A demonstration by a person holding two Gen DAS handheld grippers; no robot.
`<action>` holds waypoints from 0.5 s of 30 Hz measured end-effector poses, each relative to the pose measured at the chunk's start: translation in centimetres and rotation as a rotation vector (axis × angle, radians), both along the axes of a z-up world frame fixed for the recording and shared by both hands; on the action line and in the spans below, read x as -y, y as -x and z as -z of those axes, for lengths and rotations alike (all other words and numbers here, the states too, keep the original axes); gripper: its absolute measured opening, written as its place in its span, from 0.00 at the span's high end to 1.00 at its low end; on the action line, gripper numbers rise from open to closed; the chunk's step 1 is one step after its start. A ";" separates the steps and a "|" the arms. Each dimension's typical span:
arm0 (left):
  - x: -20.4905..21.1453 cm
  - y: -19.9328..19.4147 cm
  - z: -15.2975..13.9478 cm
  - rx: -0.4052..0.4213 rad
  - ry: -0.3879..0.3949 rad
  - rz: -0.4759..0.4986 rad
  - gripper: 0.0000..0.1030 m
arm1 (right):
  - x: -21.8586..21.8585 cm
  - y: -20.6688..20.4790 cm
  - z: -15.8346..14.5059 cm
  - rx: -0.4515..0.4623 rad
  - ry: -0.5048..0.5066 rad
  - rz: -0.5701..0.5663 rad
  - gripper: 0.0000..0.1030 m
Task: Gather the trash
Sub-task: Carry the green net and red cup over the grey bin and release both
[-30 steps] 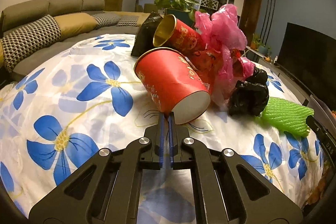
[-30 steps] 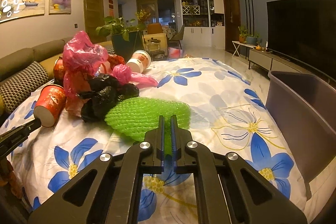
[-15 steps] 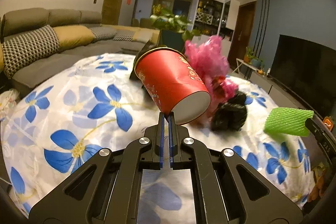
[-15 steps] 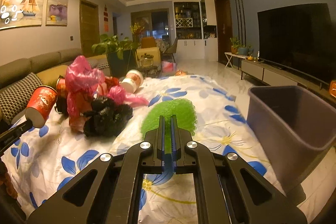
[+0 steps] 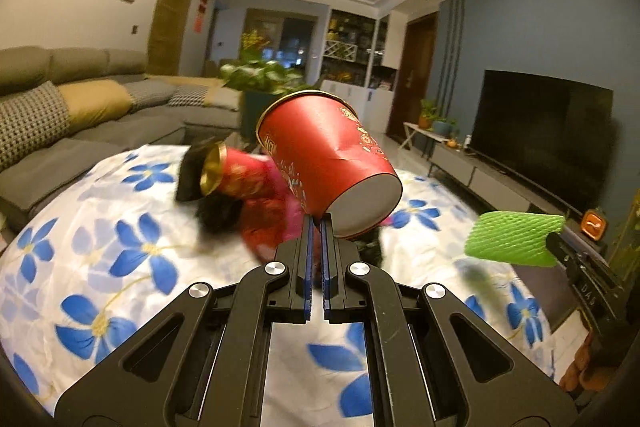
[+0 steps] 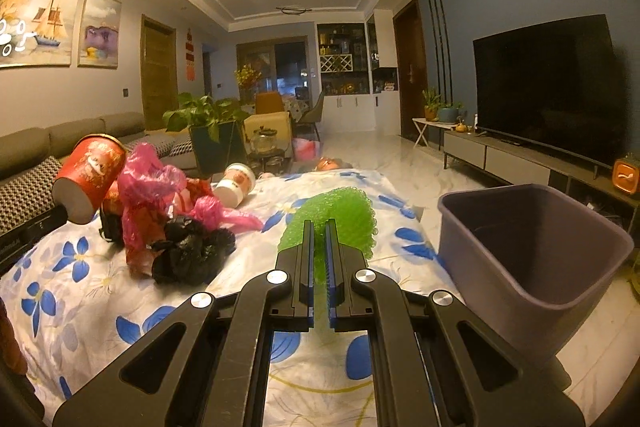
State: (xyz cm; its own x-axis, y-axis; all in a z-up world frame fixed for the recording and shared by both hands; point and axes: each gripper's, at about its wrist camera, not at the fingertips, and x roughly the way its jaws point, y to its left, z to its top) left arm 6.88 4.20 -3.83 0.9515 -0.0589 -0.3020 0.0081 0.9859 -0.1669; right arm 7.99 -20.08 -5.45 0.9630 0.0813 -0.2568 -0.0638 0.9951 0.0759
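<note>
The left gripper pinched the red paper cup by its base rim, held clear above the floral tablecloth, while the right gripper clamped the green foam net (lifted too) left of the purple bin.

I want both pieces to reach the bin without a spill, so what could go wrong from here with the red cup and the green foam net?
1. The left gripper pinches only the bottom rim of the red cup; that thin hold could slip, dropping it.
2. The green foam net is soft and only partly clamped by the right gripper, so it might pull free.
3. The purple bin sits off the table's edge; a short release could miss it.
</note>
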 end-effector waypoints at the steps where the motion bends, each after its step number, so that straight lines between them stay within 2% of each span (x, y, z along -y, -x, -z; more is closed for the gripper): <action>1: 0.6 -0.2 -0.3 0.005 -0.005 0.014 0.97 | 0.2 0.1 -0.2 0.006 0.001 0.006 0.95; 7: 4.0 -1.4 -1.5 0.042 -0.024 0.096 0.97 | 2.1 0.6 -1.4 0.046 -0.002 0.057 0.95; 15: 10.2 -3.5 -3.1 0.103 -0.052 0.244 0.97 | 6.6 0.9 -2.2 0.080 -0.017 0.214 0.95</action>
State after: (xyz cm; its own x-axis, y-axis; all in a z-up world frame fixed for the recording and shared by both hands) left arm 10.43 -5.98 -0.74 0.9368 -0.2774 -0.2132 0.2610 0.9599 -0.1021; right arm 7.14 -26.66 -3.30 0.9760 -0.1231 -0.1795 0.1419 0.9852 0.0958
